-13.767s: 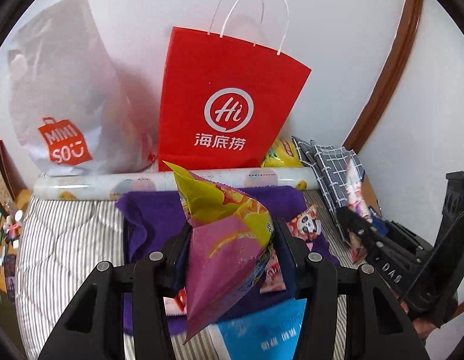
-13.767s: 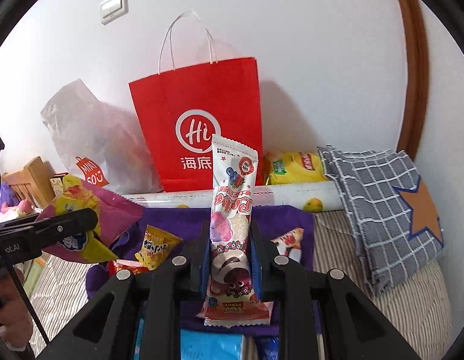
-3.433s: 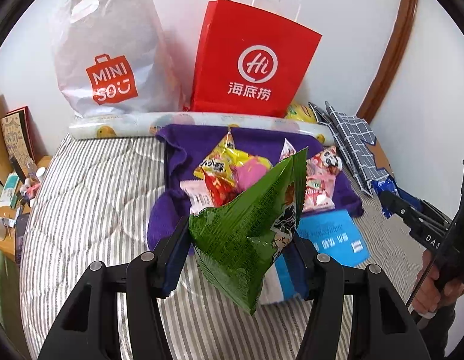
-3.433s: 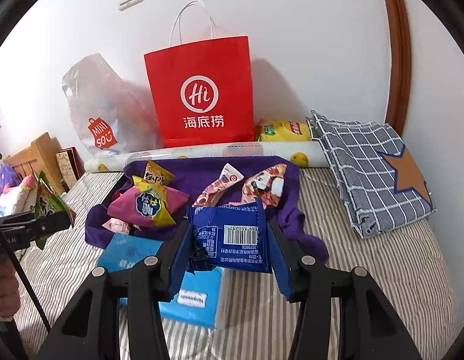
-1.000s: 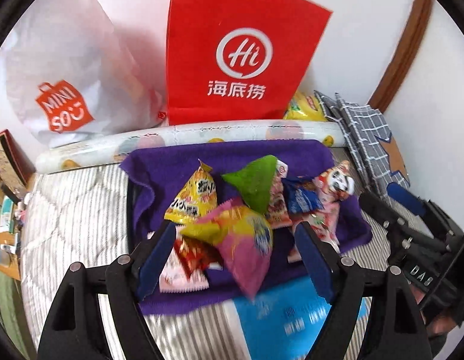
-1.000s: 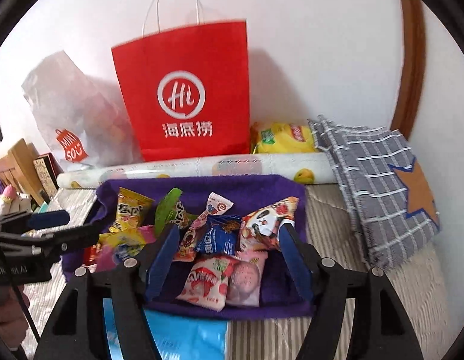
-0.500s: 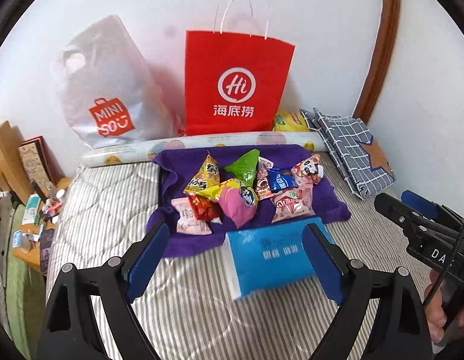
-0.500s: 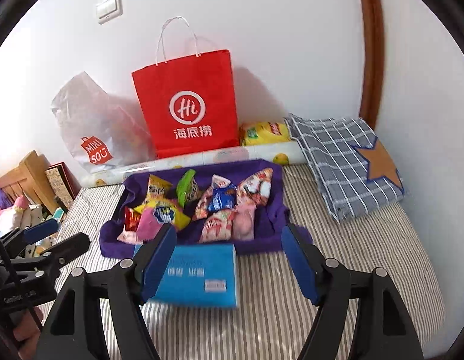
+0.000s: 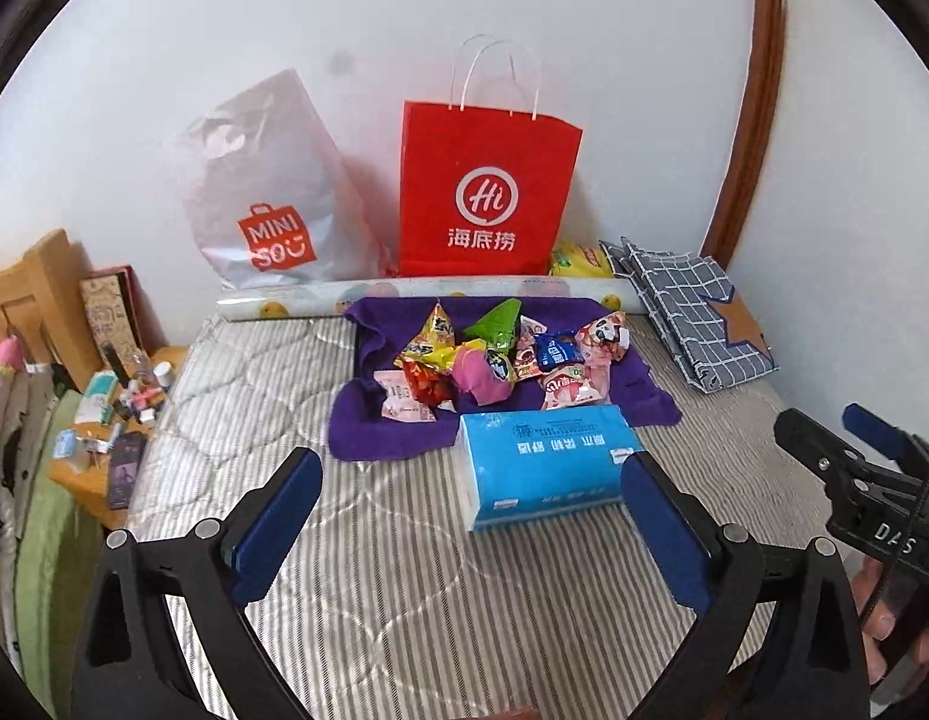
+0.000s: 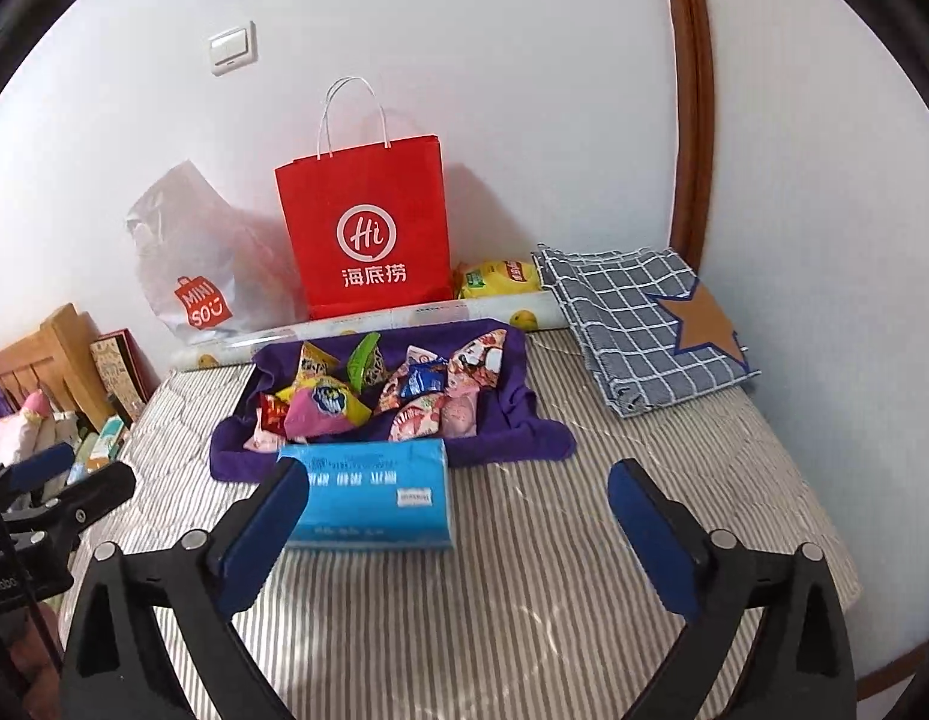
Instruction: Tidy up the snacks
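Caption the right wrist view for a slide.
Open right gripper hovers above a blue tissue pack, snacks piled on purple cloth behind.

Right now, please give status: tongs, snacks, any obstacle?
Left tongs open, empty. Right tongs open, empty. Snacks piled on purple cloth. Blue tissue pack lies just before the cloth.

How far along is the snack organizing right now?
Mostly done, it seems: the snack packets sit piled together on the purple cloth. Nothing is in hand; the left gripper and right gripper are open and empty. Left: possibly the yellow bag behind the roll.
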Action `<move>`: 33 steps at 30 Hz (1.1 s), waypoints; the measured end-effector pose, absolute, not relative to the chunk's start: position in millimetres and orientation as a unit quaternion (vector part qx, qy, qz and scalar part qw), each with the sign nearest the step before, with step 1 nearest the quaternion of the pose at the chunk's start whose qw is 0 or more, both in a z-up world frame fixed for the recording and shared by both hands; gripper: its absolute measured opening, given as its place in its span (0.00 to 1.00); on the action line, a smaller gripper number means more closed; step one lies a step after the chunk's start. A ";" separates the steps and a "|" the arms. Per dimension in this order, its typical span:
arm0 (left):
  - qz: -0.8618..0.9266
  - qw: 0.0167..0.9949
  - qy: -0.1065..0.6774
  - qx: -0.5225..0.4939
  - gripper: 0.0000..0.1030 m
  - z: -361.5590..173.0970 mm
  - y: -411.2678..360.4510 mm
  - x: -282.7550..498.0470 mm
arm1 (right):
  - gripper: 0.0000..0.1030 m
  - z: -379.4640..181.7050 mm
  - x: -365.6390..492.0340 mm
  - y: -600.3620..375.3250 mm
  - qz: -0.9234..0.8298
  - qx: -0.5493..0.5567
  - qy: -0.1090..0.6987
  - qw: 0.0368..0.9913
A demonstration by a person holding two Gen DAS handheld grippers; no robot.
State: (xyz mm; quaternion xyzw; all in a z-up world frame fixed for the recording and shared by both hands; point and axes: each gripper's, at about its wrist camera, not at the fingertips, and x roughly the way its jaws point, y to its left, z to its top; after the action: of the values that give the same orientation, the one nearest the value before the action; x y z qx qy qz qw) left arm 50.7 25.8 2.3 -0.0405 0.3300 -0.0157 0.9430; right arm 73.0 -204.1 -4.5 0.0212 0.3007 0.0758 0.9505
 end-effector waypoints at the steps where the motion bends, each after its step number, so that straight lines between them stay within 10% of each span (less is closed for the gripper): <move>1: -0.011 0.945 0.326 -0.036 0.96 4.2 24.3 45.9 | 0.99 -2.8 67.5 -206.0 0.074 0.022 0.298 0.951; 33: 0.010 0.956 0.291 -0.031 0.97 32.5 15.9 12.1 | 0.99 18.1 31.9 -217.9 0.064 0.028 0.269 0.960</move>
State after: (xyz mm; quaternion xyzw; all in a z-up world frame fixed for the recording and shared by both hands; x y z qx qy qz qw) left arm 12.1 15.9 32.5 -0.0312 0.2906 0.0101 0.9563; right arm 31.9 -217.9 18.1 0.0280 0.2693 0.0644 0.9605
